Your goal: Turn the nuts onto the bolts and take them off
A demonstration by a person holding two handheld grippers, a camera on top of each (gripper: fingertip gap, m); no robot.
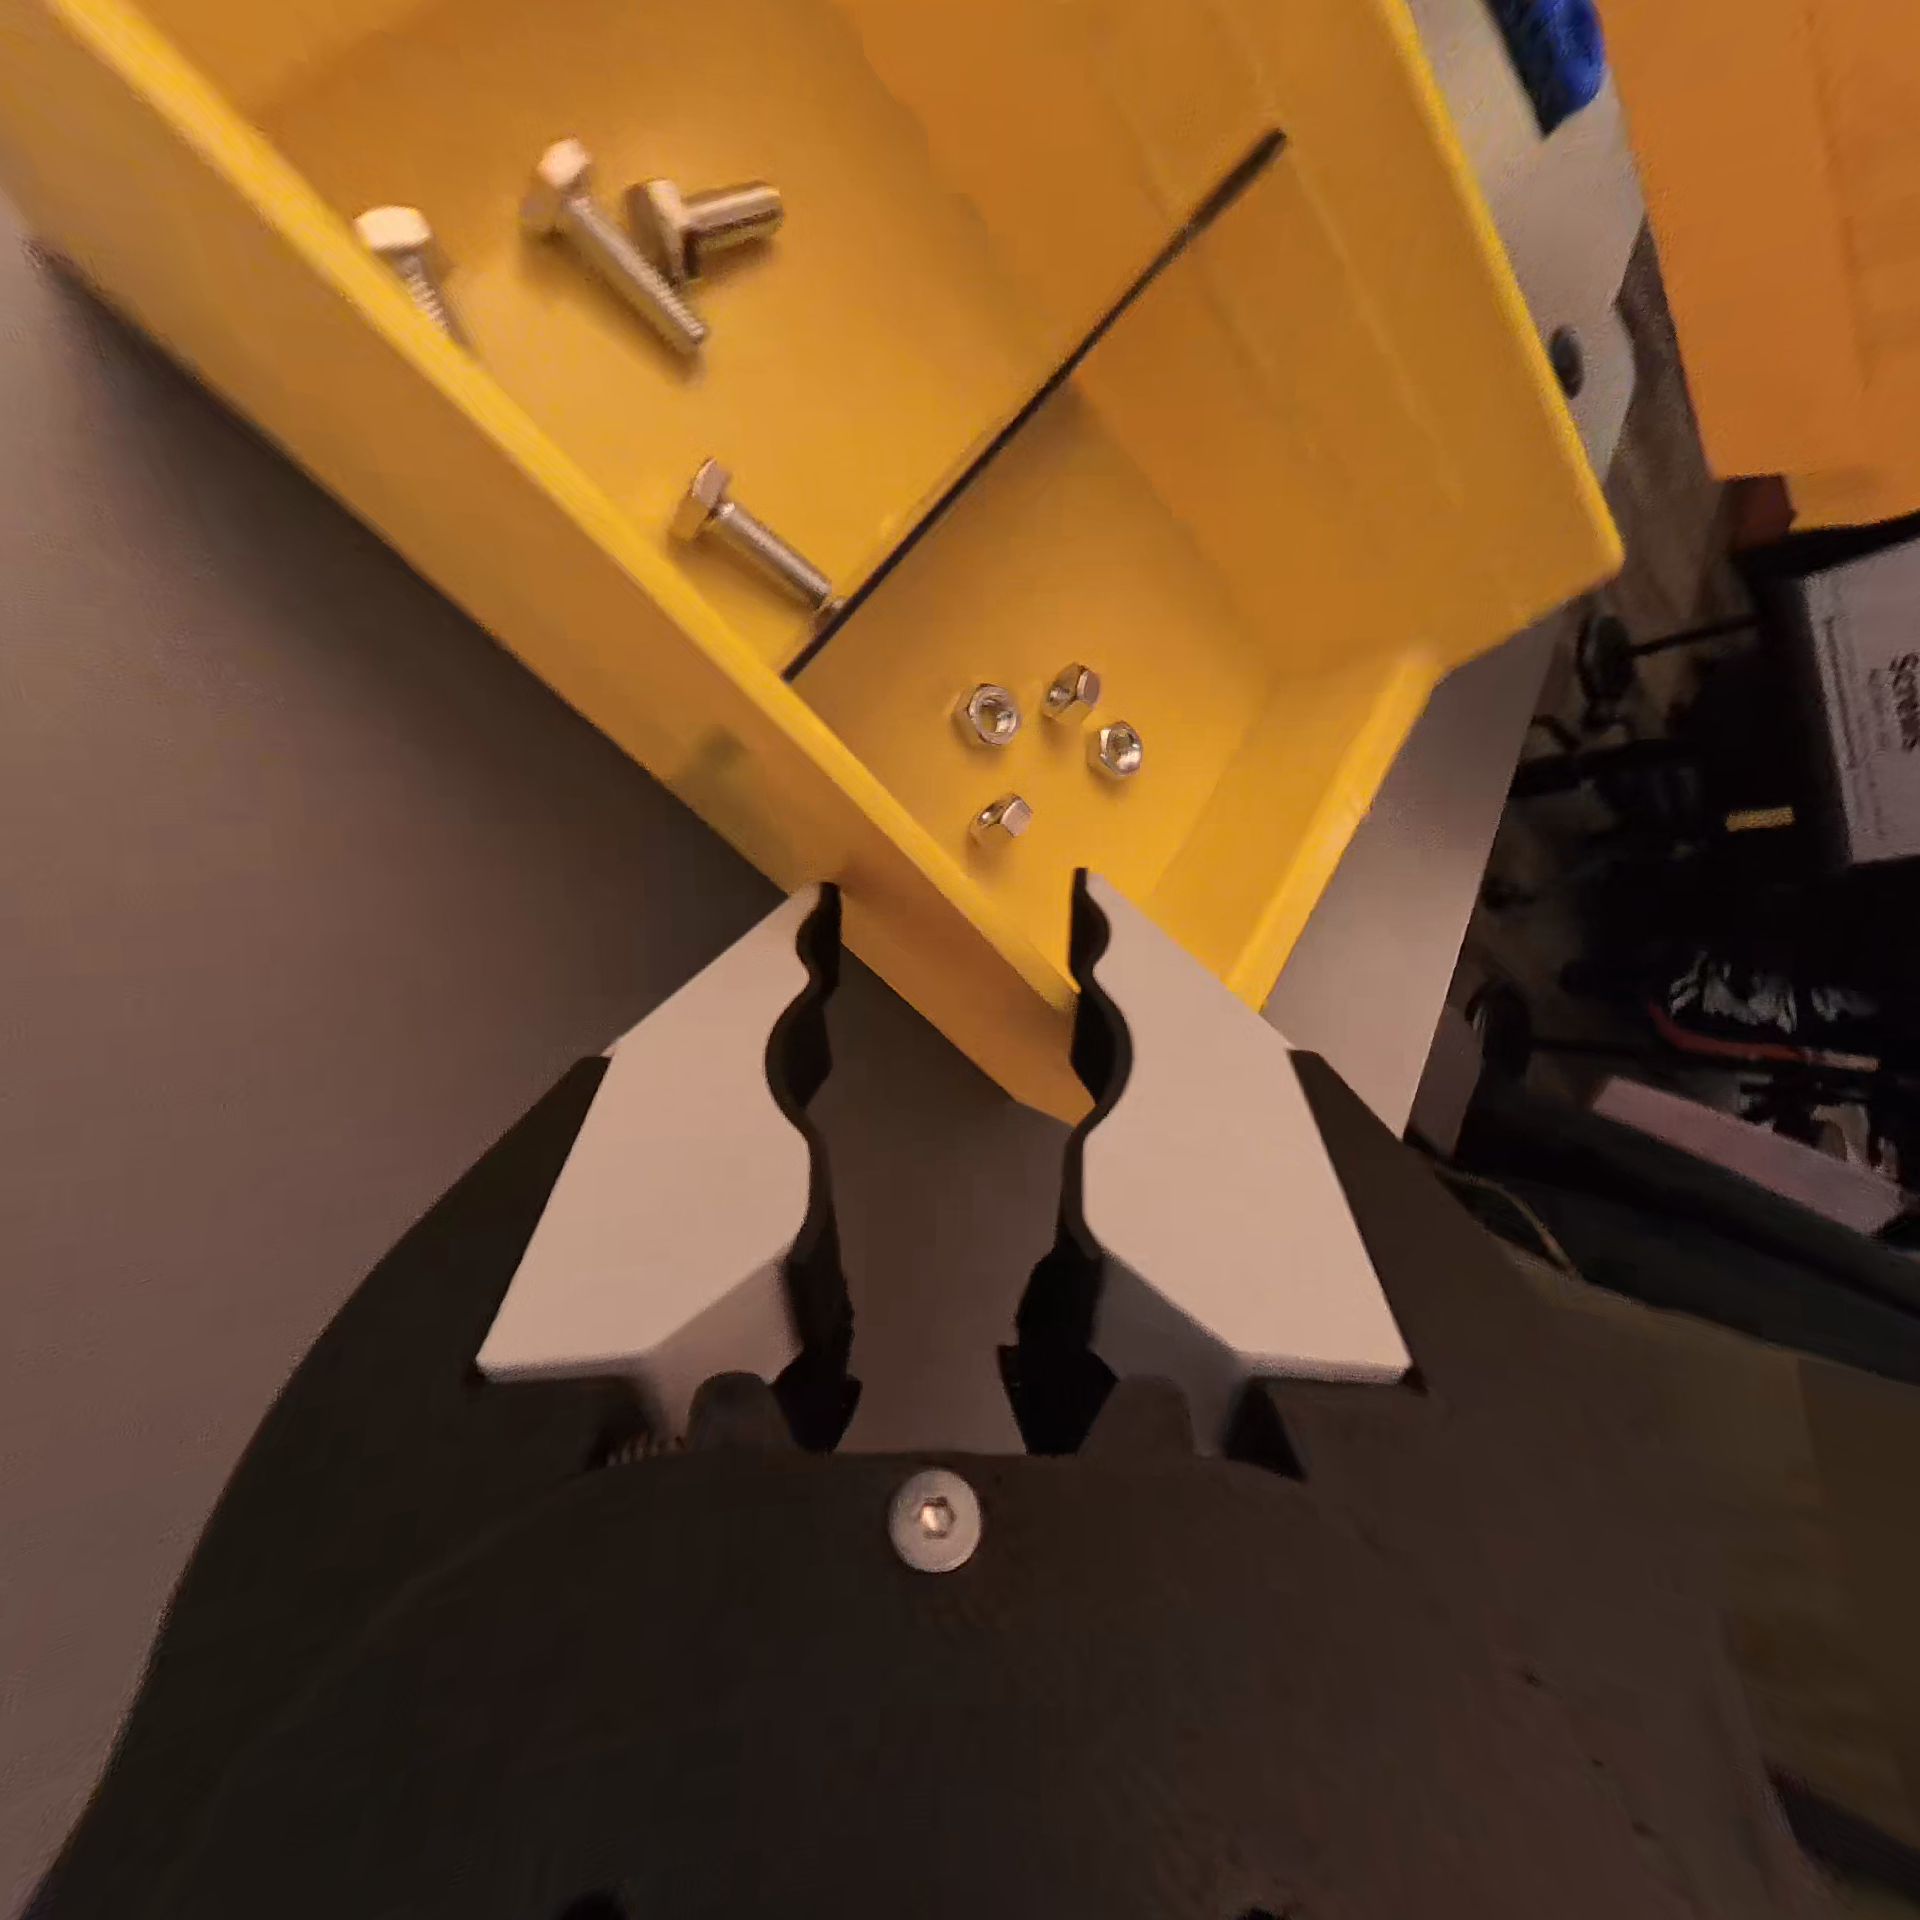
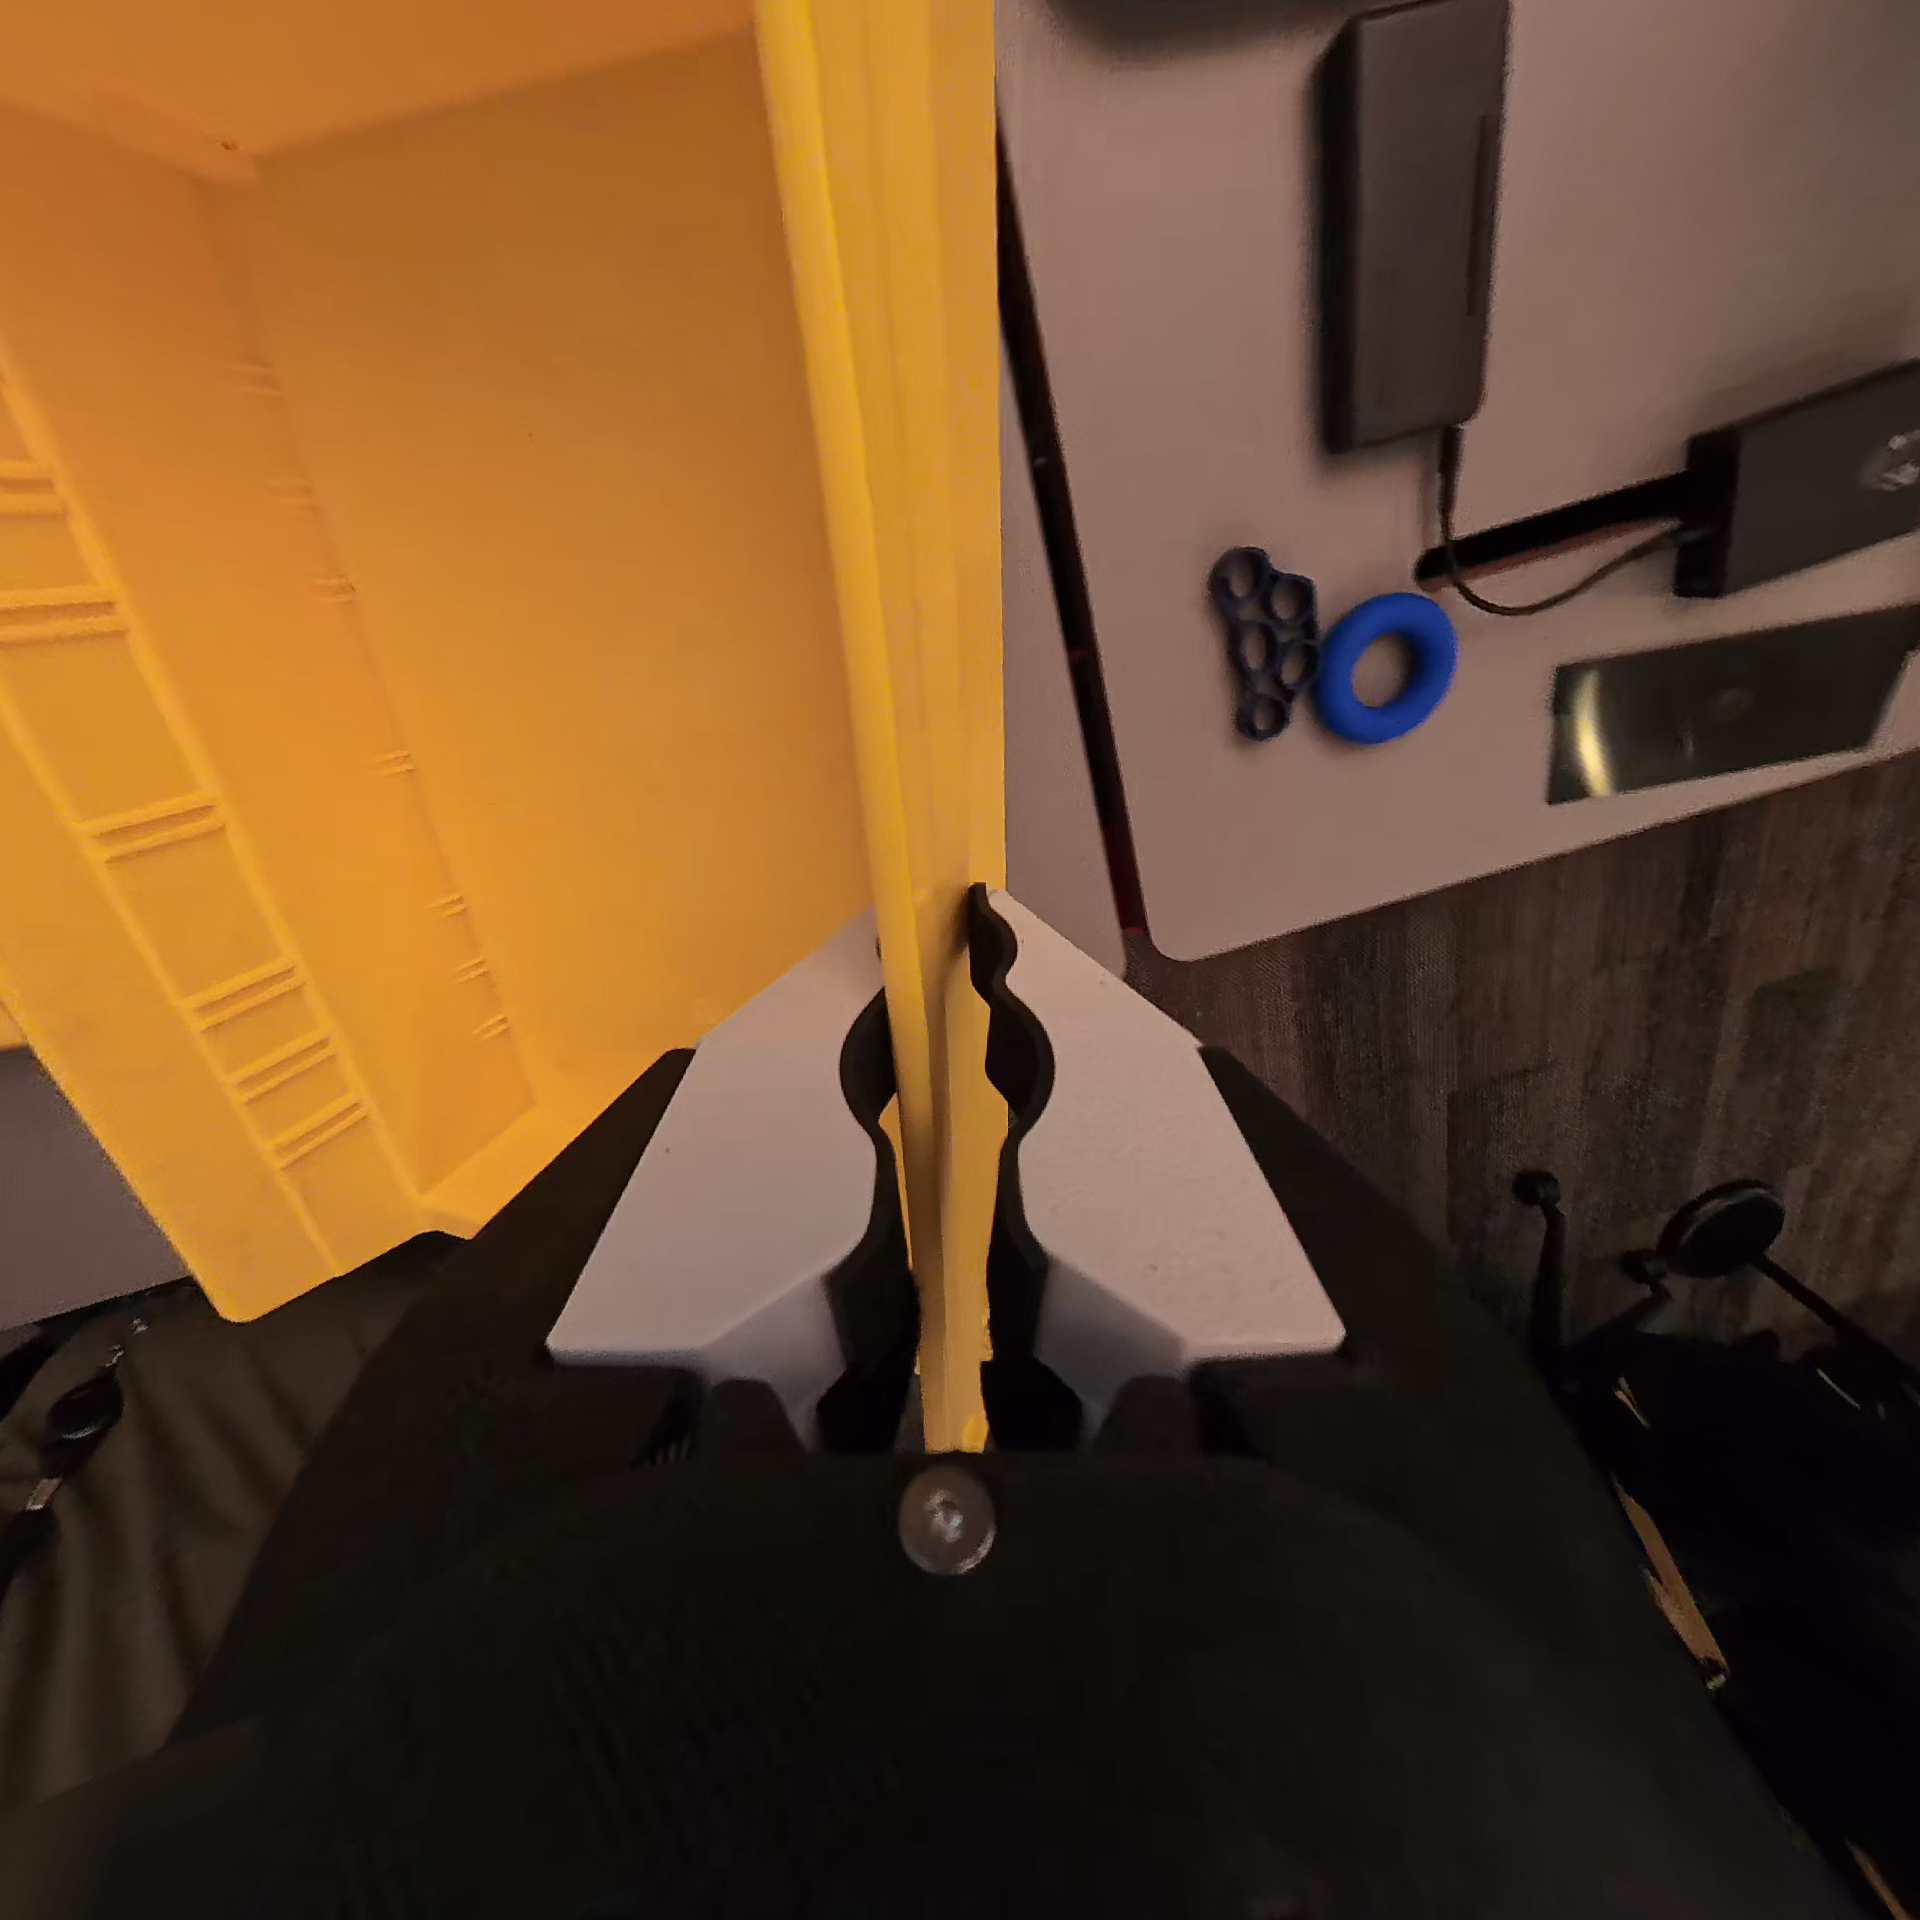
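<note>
A yellow bin [image 1: 1299, 468] lies tilted in the left wrist view, split by a dark divider [image 1: 1039, 405]. Several silver bolts [image 1: 613, 244] lie loose in its far compartment, one bolt [image 1: 748, 535] against the divider. Several small nuts [image 1: 1049, 743] lie in the near compartment. My left gripper [image 1: 954, 888] is open, its fingers on either side of the bin's near wall by the corner, just short of the nuts. In the right wrist view my right gripper [image 2: 935, 914] is shut on the rim of the bin's wall [image 2: 904, 520]. No bolts or nuts show in that view.
On the white table [image 2: 1195, 416] beyond the bin lie a blue ring [image 2: 1382, 665], a dark blue piece with holes [image 2: 1262, 639], two dark boxes [image 2: 1413, 218] with a cable, and a metal plate [image 2: 1725, 712]. Wood floor [image 2: 1558, 987] and dark gear lie past the table edge. The gap from one gripper's tips to the other's is roughly 50 centimeters.
</note>
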